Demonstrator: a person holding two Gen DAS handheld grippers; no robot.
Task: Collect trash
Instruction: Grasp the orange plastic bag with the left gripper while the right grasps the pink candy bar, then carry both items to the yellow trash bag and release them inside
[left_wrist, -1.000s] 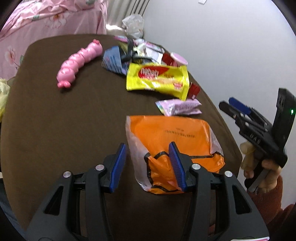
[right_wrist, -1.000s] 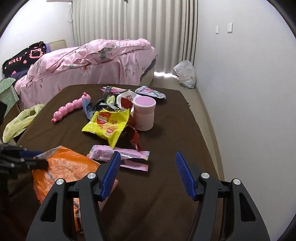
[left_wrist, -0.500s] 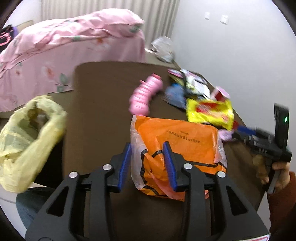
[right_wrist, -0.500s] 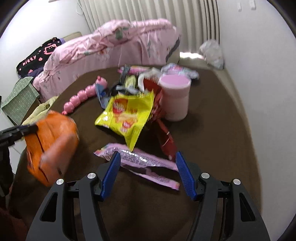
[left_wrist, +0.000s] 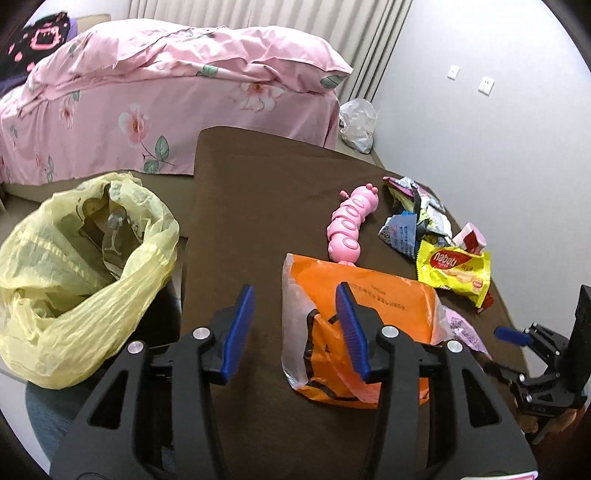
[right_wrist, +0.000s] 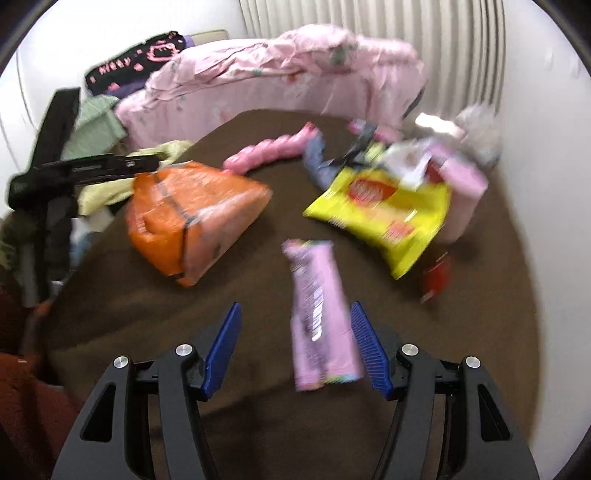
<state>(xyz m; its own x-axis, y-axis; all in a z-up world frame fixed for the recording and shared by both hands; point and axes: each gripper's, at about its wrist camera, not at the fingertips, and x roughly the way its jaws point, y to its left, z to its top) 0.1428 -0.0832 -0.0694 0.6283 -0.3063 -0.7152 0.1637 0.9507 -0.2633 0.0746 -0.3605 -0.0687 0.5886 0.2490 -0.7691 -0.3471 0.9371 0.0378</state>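
Left gripper (left_wrist: 295, 328): jaws opening; orange bag (left_wrist: 369, 314) lies at its right pad, nothing pinched between the pads. Right gripper (right_wrist: 295, 347): jaws spread wide; pink wrapper (right_wrist: 319, 314) lies between them, beside the right pad, not clamped.

Trash items, outward from the right gripper: pink wrapper at 12 o'clock; yellow snack packet (right_wrist: 384, 206) at 1 o'clock; orange bag at 11 o'clock; loose wrapper pile (left_wrist: 413, 218) beyond. Pink caterpillar toy (left_wrist: 351, 229): likely not trash.

Step in hand, as judged: the right gripper takes the pink wrapper. Centre the thin film between the pads and close fully, since it may slip. The orange bag wants a fold, not a flat face, for a secure pinch.

Receptacle: yellow trash bag (left_wrist: 74, 280), mouth open, off the desk edge at 9 o'clock in the left view.

Surface: brown desk (left_wrist: 266, 206). Room: bed with pink floral quilt (left_wrist: 166, 92), curtains, white wall.
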